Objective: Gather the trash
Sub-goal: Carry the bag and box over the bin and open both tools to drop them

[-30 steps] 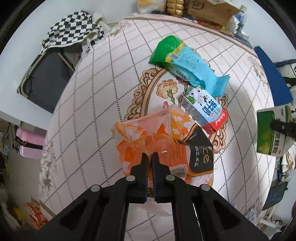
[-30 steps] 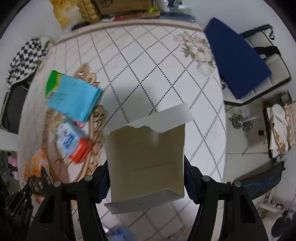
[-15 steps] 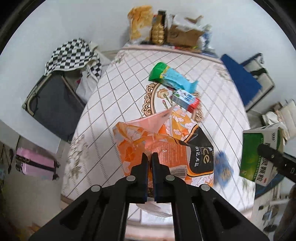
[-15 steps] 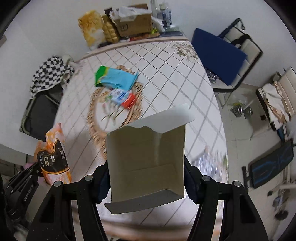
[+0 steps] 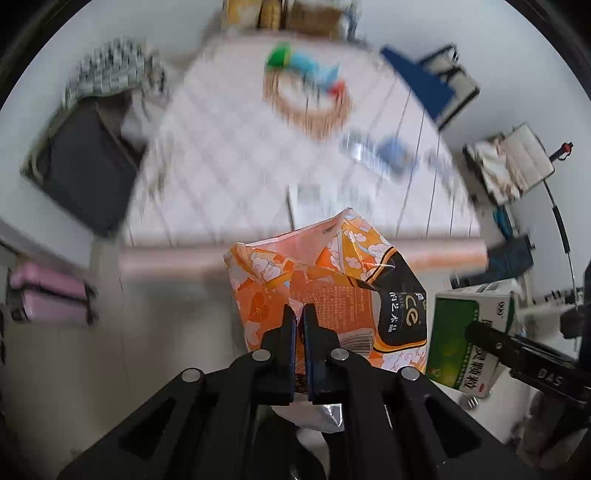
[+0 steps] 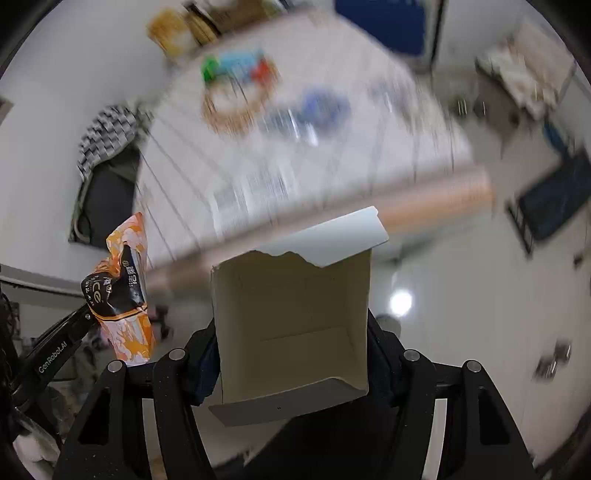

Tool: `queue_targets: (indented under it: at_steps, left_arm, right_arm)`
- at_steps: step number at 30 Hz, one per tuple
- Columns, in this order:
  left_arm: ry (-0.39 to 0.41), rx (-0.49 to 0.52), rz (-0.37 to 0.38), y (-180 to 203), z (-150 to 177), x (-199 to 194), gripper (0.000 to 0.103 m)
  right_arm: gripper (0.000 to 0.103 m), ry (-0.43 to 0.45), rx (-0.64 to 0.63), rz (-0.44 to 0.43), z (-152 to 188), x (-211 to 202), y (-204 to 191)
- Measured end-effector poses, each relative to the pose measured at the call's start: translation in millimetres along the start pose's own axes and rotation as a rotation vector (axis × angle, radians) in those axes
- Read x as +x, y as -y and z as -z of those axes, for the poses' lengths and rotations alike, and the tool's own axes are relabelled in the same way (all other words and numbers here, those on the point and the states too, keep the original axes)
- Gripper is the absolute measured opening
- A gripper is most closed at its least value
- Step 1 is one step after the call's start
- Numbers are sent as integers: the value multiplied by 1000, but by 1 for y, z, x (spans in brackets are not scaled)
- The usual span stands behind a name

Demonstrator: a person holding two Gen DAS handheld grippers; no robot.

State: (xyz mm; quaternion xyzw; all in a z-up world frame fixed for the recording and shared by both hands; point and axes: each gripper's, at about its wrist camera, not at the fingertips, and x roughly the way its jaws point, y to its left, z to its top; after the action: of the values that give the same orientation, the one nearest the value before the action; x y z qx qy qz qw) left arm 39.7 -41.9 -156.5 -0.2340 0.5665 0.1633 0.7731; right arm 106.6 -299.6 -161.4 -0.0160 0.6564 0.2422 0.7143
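My left gripper (image 5: 300, 314) is shut on an orange snack wrapper (image 5: 332, 280), which hangs crumpled past the table's near edge. My right gripper (image 6: 291, 332) is shut on an open cardboard box (image 6: 291, 325) with a torn white flap; its green printed side (image 5: 461, 339) shows at the right of the left wrist view. The wrapper (image 6: 125, 295) and the left gripper's arm appear at the left of the right wrist view. Both grippers point steeply down over the floor, in front of the table (image 5: 236, 162). A green and blue packet (image 5: 299, 66) lies blurred far back on the table.
A blue-cushioned chair (image 5: 424, 81) stands right of the table, a dark chair with a checkered cloth (image 5: 107, 74) left of it. Pink cases (image 5: 48, 291) sit on the floor at left. Boxes and bags (image 5: 295, 14) line the table's far end. Blurred blue and silver litter (image 5: 380, 151) lies on the table.
Both grippers have pulled back from over the table to beyond its near edge, carrying the wrapper and the box. The table now looks small, far and blurred.
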Motion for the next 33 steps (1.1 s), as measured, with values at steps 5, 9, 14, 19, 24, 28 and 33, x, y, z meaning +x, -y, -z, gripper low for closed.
queue_targets:
  at_steps: [5,9,14,19,24,28,33]
  left_arm:
    - [-190,-60,1,-14,54,84,1]
    - [-284,-90,-23,-24,77,180,2]
    - [-356,-164,-8,-44,90,310,3]
    - [-391,-181,24,-59,92,417,5]
    - [-378,-202,27,-73,94,468,54]
    - [-359,-240,16,-90,107,463,103]
    - [-322,-236,-64,-99,117,439,103]
  right_arm:
    - [68,-150,67,4,56,72,40]
    - [68,-216,69,0,77,159,68]
    - [69,-222,85,3,83,269,101]
    - [72,-259,147,-13,86,387,135]
    - [78,-294,155,-60,88,465,145]
    - [88,-338,179,-121,87,505,149]
    - [103,-346,135,-68,88,508,143]
